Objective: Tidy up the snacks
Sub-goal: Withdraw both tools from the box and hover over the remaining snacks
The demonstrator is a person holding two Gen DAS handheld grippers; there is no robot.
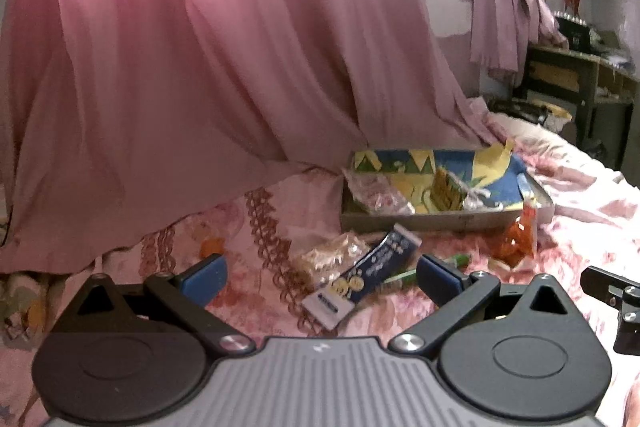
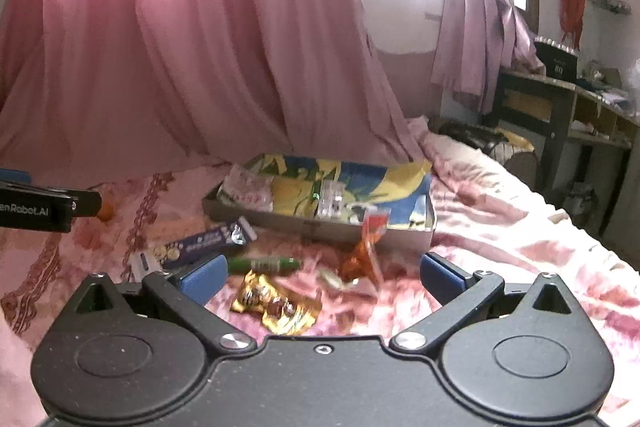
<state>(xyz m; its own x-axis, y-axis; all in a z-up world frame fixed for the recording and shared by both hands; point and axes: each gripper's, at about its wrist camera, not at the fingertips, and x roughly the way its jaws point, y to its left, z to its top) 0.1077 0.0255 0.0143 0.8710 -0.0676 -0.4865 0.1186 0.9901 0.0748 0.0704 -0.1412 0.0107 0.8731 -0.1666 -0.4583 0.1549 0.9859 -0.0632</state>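
Right tool [image 2: 320, 279] hangs spread above gold wrapper [image 2: 276, 301] on bedspread [image 2: 500, 239]

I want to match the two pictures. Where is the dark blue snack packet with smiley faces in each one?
Left wrist view: the dark blue packet lies low in the middle, between the open fingers of the left hand-held gripper.
Right wrist view: the same packet lies left of centre, just beyond the left fingertip of the right hand-held gripper.
Shared landmark: the shallow snack tray lies behind it.
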